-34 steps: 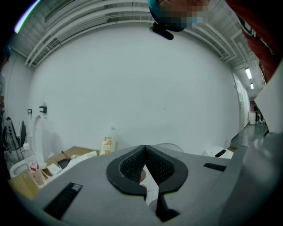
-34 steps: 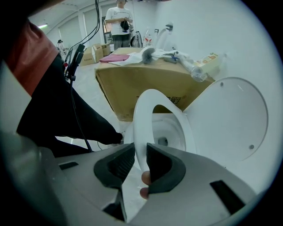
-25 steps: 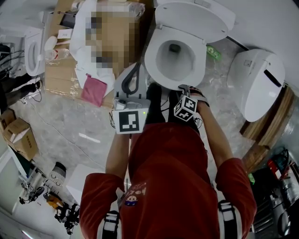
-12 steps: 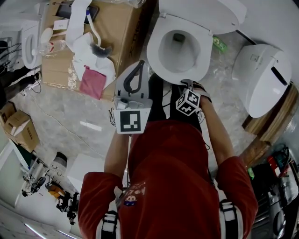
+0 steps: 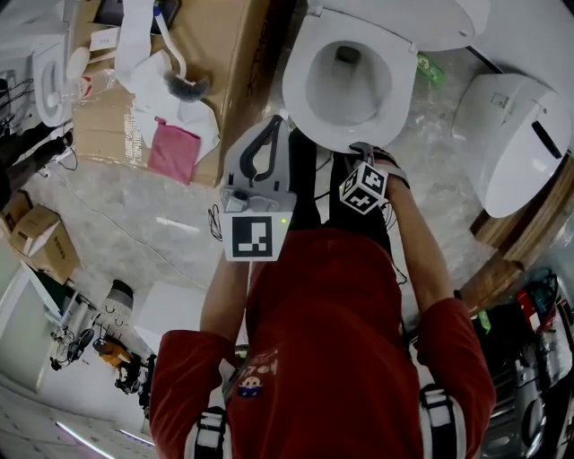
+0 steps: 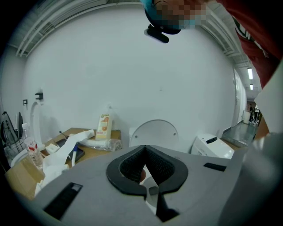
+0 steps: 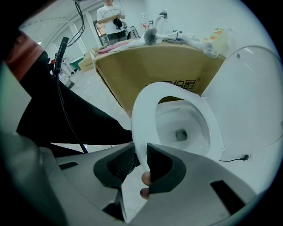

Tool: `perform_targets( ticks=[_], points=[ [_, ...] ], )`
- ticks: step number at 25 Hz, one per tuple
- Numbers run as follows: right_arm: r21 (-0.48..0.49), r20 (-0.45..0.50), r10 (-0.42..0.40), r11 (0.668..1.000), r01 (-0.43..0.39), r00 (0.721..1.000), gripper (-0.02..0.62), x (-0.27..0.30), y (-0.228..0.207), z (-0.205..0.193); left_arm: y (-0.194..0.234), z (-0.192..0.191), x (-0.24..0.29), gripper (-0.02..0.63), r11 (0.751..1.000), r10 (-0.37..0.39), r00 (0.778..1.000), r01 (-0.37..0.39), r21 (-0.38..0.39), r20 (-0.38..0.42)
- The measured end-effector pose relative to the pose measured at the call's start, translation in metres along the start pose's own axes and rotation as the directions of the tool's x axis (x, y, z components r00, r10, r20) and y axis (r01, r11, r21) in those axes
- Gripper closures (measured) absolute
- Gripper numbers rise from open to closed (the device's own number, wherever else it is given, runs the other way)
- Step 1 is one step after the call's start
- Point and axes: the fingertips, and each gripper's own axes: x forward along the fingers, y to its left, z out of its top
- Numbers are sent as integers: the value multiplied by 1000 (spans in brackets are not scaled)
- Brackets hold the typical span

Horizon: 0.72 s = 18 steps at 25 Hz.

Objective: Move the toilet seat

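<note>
The white toilet seat (image 5: 299,94) rings the bowl (image 5: 354,85) at the top of the head view, with the lid (image 5: 430,13) standing open behind it. My right gripper (image 5: 359,152) is at the seat's front rim. In the right gripper view its jaws (image 7: 140,161) are shut on the seat (image 7: 143,110), which is tilted up off the bowl (image 7: 181,128). My left gripper (image 5: 267,125) is held left of the bowl, touching nothing. Its fingertips meet in the left gripper view (image 6: 144,148), with nothing between them.
A big cardboard box (image 5: 229,63) stands close to the toilet's left, carrying a pink cloth (image 5: 172,152), a brush and white paper. Another white toilet unit (image 5: 516,134) lies right on wooden boards (image 5: 511,242). The person's legs stand before the bowl.
The head view has shifted, so the toilet sits higher in the picture. My right gripper stays at the seat's front rim and the left gripper has hardly moved.
</note>
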Motion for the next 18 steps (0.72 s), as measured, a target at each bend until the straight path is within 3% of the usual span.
perform_targets(
  ticks=[18],
  points=[
    [3, -23, 25, 1000, -24, 999, 525, 29, 8, -8, -7, -37, 11, 595, 999, -31, 996, 30, -17, -81]
  ],
)
